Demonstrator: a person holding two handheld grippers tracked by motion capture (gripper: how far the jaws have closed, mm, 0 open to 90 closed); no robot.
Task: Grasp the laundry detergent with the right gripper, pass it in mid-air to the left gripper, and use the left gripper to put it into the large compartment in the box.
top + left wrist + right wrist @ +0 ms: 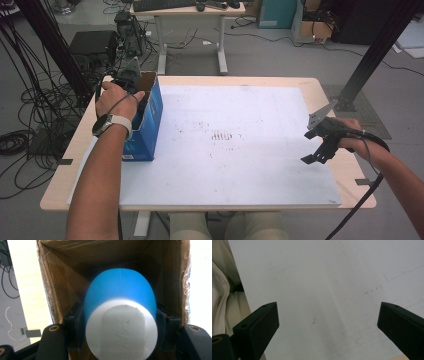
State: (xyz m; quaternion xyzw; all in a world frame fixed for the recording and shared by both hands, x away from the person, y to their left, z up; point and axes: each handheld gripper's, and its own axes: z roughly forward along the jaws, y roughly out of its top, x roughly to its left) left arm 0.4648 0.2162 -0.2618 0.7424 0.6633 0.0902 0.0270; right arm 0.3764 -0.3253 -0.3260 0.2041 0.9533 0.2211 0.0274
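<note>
The left gripper (120,332) is clamping a blue-and-white rounded object (120,315) between its jaws, holding it inside the open cardboard box (150,115) at the table's left edge. The right gripper (328,322) is hovering wide open and empty above the white board (240,140)

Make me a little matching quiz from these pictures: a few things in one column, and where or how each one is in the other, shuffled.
Things:
1. left tool
2. right tool
3. blue and white object
4. cardboard box

States:
a. stands at the left side of the table, top open
b. open, with nothing between its jaws, over the white board
c. shut on something, reaching into the box
d. gripped on both sides, inside brown cardboard walls

Pairs: 1-c, 2-b, 3-d, 4-a
</note>
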